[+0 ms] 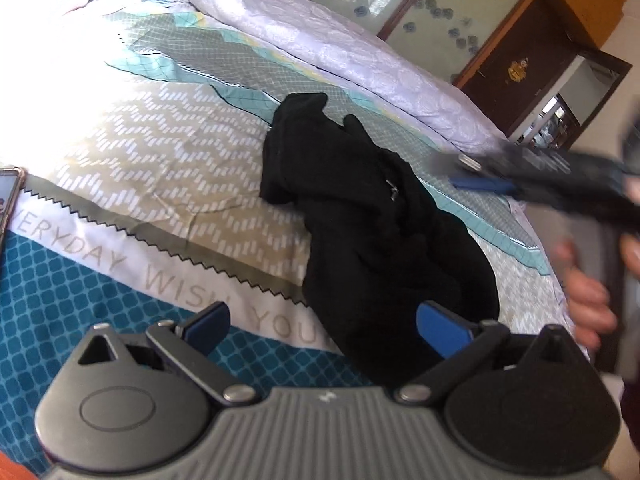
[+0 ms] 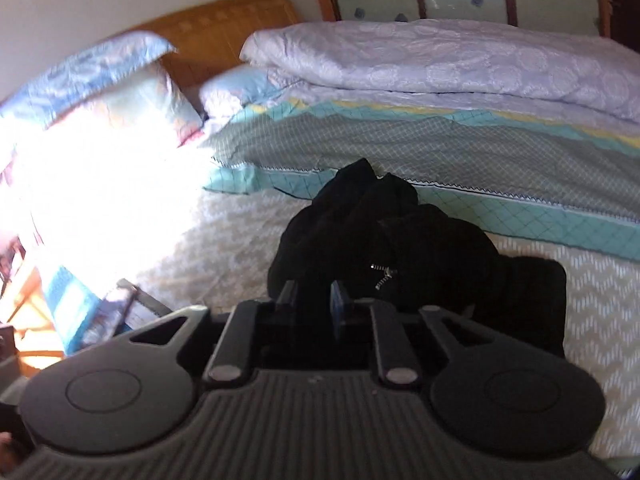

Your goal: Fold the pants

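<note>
Black pants (image 1: 372, 208) lie crumpled in a heap on the patterned bedspread (image 1: 140, 152), with a small metal zipper pull showing. My left gripper (image 1: 324, 328) is open with blue pads, just short of the near end of the heap and holding nothing. In the right wrist view the pants (image 2: 400, 240) lie right ahead. My right gripper (image 2: 314, 300) has its fingers close together with dark cloth between them; whether they pinch it is unclear. The right gripper also shows blurred in the left wrist view (image 1: 480, 178), beyond the pants.
A folded lilac quilt (image 2: 460, 76) lies along the far side of the bed. Pillows (image 2: 104, 80) rest at the wooden headboard (image 2: 224, 28). A phone (image 1: 8, 196) lies at the left edge. A wardrobe (image 1: 500, 40) stands behind the bed.
</note>
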